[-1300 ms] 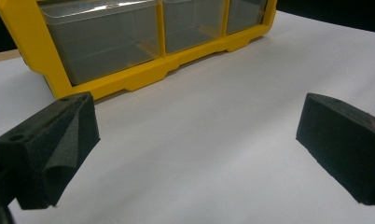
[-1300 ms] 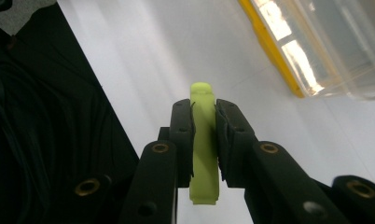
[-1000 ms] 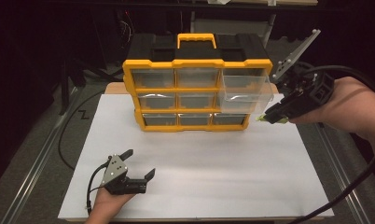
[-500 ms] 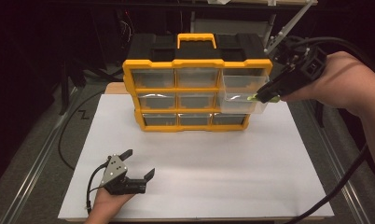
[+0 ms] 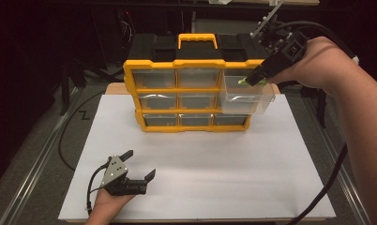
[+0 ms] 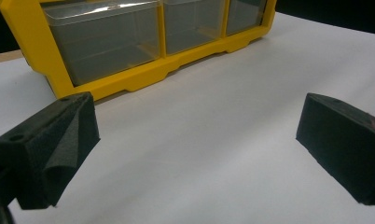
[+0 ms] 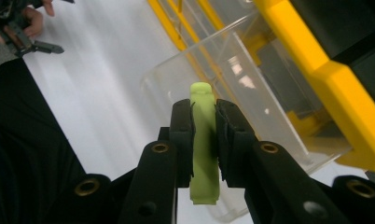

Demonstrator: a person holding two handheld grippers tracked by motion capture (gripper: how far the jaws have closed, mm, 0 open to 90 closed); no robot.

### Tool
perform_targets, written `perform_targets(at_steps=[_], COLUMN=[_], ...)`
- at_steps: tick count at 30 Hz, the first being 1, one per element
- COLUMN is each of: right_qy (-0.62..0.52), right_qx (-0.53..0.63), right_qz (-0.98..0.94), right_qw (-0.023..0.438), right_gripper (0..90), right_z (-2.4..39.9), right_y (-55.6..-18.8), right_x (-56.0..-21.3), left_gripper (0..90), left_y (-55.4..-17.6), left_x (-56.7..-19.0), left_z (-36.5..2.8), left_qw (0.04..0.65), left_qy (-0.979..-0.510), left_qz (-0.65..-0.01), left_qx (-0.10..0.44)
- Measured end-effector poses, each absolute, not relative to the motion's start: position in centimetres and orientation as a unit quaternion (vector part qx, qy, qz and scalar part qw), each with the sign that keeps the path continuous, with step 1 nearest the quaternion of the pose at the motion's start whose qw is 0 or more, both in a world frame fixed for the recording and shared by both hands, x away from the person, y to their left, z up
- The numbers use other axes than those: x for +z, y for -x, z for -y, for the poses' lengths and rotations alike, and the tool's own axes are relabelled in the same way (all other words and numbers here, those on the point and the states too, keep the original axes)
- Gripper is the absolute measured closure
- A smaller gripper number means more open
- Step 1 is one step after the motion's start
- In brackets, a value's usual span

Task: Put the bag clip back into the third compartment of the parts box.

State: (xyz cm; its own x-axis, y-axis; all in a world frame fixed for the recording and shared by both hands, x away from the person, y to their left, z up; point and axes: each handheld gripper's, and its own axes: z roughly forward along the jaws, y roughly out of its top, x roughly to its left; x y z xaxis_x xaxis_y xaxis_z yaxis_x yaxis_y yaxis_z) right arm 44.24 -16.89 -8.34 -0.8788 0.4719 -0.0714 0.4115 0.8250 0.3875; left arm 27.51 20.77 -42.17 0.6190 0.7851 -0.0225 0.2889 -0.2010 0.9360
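Now my right tool (image 5: 249,80), clamped on the small lime-green plastic piece (image 7: 204,140), has risen from worktop level to the pulled-out clear plastic drawer (image 5: 248,97) of the yellow organiser (image 5: 186,93), so release appears next; my left tool (image 5: 140,165) rests wide open.

Bright white sheet (image 5: 214,164), dark surroundings, soft blur up close

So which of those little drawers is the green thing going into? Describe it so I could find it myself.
Start at the yellow cabinet standing at the back of the white table, with its three rows of clear drawers. Look to its right-hand column, top row: that drawer is the only one pulled out, sticking forward of the frame. The right gripper holds the green piece just over its open top.
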Motion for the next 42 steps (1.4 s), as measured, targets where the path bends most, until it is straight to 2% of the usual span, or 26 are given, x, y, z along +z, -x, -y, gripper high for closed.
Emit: perform_targets(at_steps=[7,16,28,29,30,31,33,37,42], right_qy=[-0.235,-0.234,-0.236,-0.237,-0.237,-0.242,-0.246,-0.244,-0.242], right_qx=[0.177,0.163,0.169,0.166,0.168,0.170,0.184,0.196,0.192], right_qz=[-0.951,-0.955,-0.954,-0.954,-0.953,-0.951,-0.947,-0.945,-0.946], right_qw=[0.093,0.081,0.081,0.083,0.089,0.094,0.091,0.096,0.102], right_gripper=[78.9,78.8,78.3,74.5,65.1,60.1,54.1,48.7,46.3], right_z=[16.4,16.1,16.4,16.4,16.5,16.6,16.7,17.1,17.9], right_y=[-46.1,-46.9,-46.9,-47.0,-47.0,-47.0,-46.7,-45.2,-43.2], right_x=[-9.7,-11.9,-12.1,-12.2,-12.3,-12.2,-11.5,-9.7,-8.7], left_gripper=[0.6,0.6,0.6,0.7,0.7,0.7,0.7,0.7,0.7], left_y=[-27.5,-27.5,-27.5,-27.6,-27.6,-27.6,-27.6,-27.7,-27.7], left_x=[-42.2,-42.1,-42.2,-42.2,-42.2,-42.2,-42.2,-42.3,-42.2], left_z=[-20.9,-20.9,-20.8,-20.8,-20.8,-20.9,-20.9,-21.0,-21.0], left_qw=[0.517,0.519,0.519,0.517,0.515,0.516,0.517,0.512,0.514], left_qy=[-0.736,-0.736,-0.737,-0.739,-0.740,-0.739,-0.737,-0.740,-0.736], left_qz=[-0.365,-0.363,-0.361,-0.362,-0.362,-0.363,-0.364,-0.365,-0.369], left_qx=[0.240,0.239,0.239,0.237,0.236,0.236,0.238,0.239,0.241])
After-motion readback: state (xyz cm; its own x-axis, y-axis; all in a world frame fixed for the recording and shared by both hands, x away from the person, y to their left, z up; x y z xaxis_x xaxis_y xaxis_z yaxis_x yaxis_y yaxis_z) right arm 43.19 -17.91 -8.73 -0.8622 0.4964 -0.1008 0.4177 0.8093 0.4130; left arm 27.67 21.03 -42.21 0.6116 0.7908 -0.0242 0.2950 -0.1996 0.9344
